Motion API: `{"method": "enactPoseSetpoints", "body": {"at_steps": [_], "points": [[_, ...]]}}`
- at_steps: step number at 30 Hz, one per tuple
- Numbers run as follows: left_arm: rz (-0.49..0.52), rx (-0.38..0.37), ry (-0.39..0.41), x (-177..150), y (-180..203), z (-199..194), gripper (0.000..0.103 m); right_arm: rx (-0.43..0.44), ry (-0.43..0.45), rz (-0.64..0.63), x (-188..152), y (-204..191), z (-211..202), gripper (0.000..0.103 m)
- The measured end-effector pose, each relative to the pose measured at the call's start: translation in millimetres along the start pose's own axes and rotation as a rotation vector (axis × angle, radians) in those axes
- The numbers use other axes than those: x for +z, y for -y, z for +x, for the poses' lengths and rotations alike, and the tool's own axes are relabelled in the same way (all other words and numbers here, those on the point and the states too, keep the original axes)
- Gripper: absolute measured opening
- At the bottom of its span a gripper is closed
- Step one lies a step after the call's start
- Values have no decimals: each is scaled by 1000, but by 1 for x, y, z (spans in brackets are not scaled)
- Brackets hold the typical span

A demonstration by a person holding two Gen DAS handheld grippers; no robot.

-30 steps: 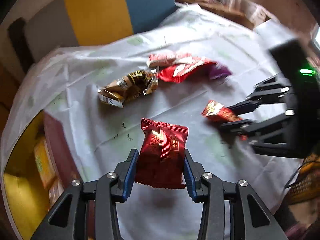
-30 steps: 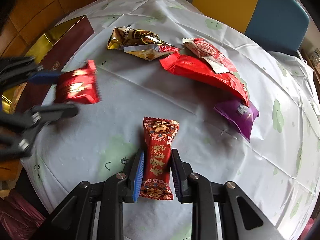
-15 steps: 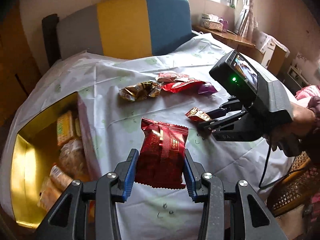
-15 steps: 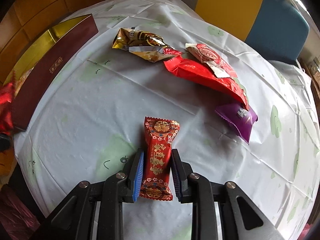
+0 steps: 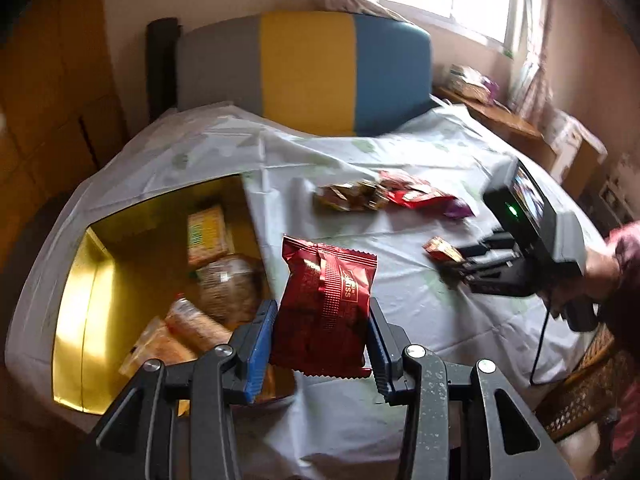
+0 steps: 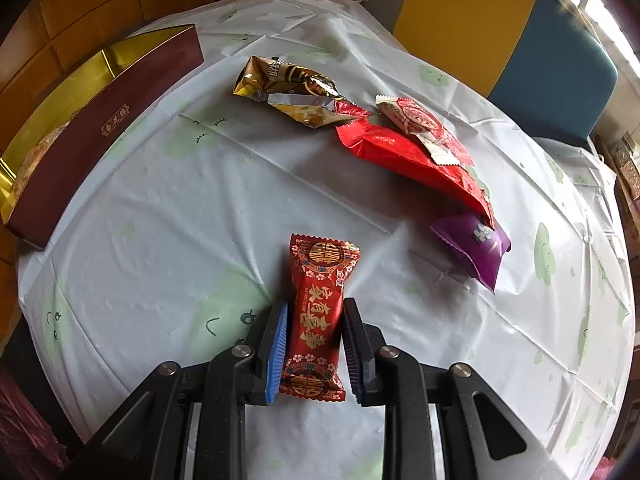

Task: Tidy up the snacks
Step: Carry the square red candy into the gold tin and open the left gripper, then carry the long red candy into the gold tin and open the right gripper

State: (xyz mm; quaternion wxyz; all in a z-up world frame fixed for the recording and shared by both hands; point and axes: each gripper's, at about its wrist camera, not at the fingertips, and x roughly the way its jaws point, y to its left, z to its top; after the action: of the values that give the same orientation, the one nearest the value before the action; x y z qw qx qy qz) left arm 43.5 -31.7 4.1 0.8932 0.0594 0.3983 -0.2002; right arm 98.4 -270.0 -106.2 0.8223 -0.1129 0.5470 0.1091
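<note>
Basically both grippers were loaded. Left gripper [image 5: 320, 344] had its blue pads clamped on the sides of a dark red foil snack pack [image 5: 326, 308], carried clear of the tablecloth [image 5: 420, 312] with the pack's top edge pointing away. It hung near the right wall of the gold-lined gift box [image 5: 76, 280] at the table's left edge, likely so the pack could drop straight in. The box already held several wrapped snacks, blurred.

Right gripper [image 6: 314, 350] was closed narrow on a long red candy wrapper with gold characters [image 6: 318, 312], gripped across its short width, which suits a slim packet. Whether that wrapper was off the cloth, can't tell.

Left to sort, all at the far side of the table: gold crumpled wrapper [image 6: 288, 88], long bright red pouch [image 6: 412, 160] with a red-and-white packet [image 6: 424, 124] lying on it, purple packet [image 6: 476, 248] just beside the pouch's near end.

Judgement: left drop comes next, right waits its turn.
</note>
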Motion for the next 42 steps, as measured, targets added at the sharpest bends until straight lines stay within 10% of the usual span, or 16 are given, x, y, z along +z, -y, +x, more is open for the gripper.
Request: {"method": "enactPoseSetpoints", "body": {"at_steps": [14, 32, 42], "points": [[-592, -19, -24, -17, -169, 8, 44, -10, 0, -11, 1, -2, -4, 26], [-567, 55, -163, 18, -181, 113, 56, -31, -3, -32, 1, -5, -4, 25], [-526, 162, -109, 5, -174, 82, 64, -39, -1, -44, 2, -6, -4, 25]]}}
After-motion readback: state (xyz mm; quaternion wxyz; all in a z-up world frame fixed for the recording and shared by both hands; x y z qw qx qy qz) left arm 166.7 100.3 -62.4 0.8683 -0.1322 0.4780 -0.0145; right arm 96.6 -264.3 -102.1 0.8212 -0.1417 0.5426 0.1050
